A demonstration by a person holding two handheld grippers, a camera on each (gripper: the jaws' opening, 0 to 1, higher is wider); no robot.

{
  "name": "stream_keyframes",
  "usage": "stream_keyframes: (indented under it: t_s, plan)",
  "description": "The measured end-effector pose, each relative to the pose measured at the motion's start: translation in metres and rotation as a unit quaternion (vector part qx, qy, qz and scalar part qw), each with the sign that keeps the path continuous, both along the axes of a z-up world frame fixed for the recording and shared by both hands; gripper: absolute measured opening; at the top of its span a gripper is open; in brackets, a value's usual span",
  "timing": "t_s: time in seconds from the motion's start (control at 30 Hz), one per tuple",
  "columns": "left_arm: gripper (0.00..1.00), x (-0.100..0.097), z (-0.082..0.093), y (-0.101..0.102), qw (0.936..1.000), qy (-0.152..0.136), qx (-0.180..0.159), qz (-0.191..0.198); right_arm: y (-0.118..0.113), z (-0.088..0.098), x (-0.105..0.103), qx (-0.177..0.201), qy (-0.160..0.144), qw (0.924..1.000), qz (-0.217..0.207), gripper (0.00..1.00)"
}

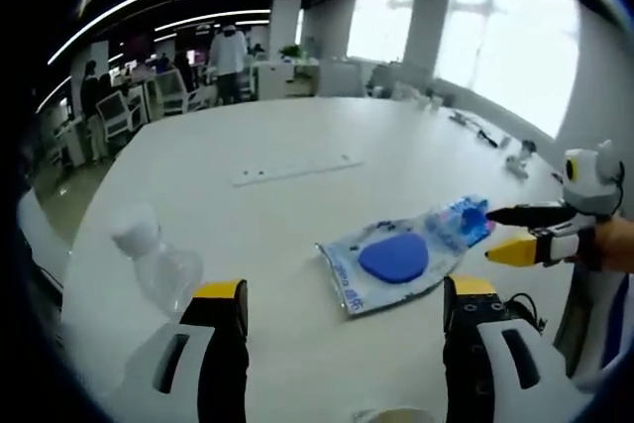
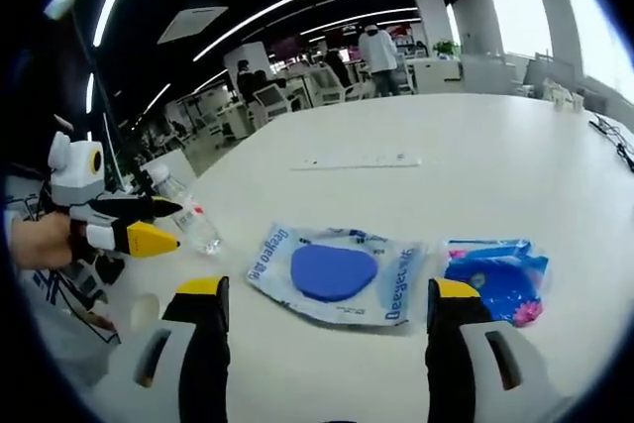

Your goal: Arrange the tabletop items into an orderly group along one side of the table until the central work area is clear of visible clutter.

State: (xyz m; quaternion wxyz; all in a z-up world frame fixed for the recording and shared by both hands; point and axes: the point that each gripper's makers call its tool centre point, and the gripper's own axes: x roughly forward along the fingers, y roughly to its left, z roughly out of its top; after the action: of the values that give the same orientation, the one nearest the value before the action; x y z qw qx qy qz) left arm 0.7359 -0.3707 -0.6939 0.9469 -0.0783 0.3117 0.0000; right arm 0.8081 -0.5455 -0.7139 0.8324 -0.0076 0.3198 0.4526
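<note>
Both claws (image 1: 344,319) (image 2: 322,319) apart; packet (image 2: 334,273) between

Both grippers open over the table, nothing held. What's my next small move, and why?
Probably ease the right gripper forward onto the blue-pad packet: it lies flat between the open jaws, mid-table, with the blue wrapper beside it.

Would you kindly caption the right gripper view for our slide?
Open right gripper faces a blue-padded packet and blue pouch on the white table.
</note>
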Motion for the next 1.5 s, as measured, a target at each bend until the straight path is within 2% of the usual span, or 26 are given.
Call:
stream_keyframes:
  t_s: [0.13,0.27,0.43,0.47,0.57,0.77,0.9,1.0,1.13,1.23,1.33,1.5]
  plan:
    - [0.78,-0.014,0.001,-0.001,0.9999,-0.005,-0.005,-0.01,0.0,-0.003,-0.013,0.002,0.005,0.9998,0.018,0.79]
    - [0.76,-0.035,-0.001,-0.001,0.9999,-0.008,-0.009,-0.012,0.007,0.001,-0.039,0.011,-0.017,0.9975,0.068,0.78]
    - [0.77,-0.064,0.001,-0.003,0.9995,-0.023,-0.004,-0.023,0.018,0.003,-0.055,0.025,-0.018,0.9936,0.109,0.78]
    - [0.77,-0.064,0.001,-0.002,0.9994,-0.025,-0.008,-0.022,0.02,0.004,-0.057,0.026,-0.021,0.9928,0.115,0.78]
    - [0.77,-0.075,-0.001,0.0,0.9994,-0.026,-0.011,-0.021,0.025,0.002,-0.07,0.009,-0.043,0.9885,0.145,0.75]
    - [0.77,-0.093,0.003,0.003,0.9993,-0.032,-0.015,-0.011,0.033,0.009,-0.087,0.02,-0.042,0.9866,0.156,0.75]
    - [0.77,-0.1,0.005,0.004,0.9992,-0.034,-0.013,-0.015,0.037,0.008,-0.089,0.013,-0.048,0.9855,0.162,0.74]
    - [0.77,-0.102,0.007,0.006,0.999,-0.039,-0.015,-0.014,0.042,0.011,-0.097,0.023,-0.046,0.9845,0.168,0.74]
    - [0.77,-0.11,0.008,-0.005,0.9974,-0.057,-0.017,-0.041,0.048,0.002,-0.118,0.017,-0.052,0.9743,0.218,0.74]
    - [0.75,-0.121,0.002,-0.014,0.996,-0.06,-0.004,-0.066,0.05,-0.008,-0.127,0.006,-0.05,0.9716,0.231,0.73]
    - [0.76,-0.13,-0.003,-0.019,0.9958,-0.057,-0.013,-0.071,0.056,-0.012,-0.136,0.012,-0.047,0.9669,0.25,0.73]
    - [0.72,-0.14,-0.023,-0.023,0.9957,-0.04,-0.01,-0.083,0.07,-0.024,-0.157,0.002,-0.054,0.9519,0.302,0.71]
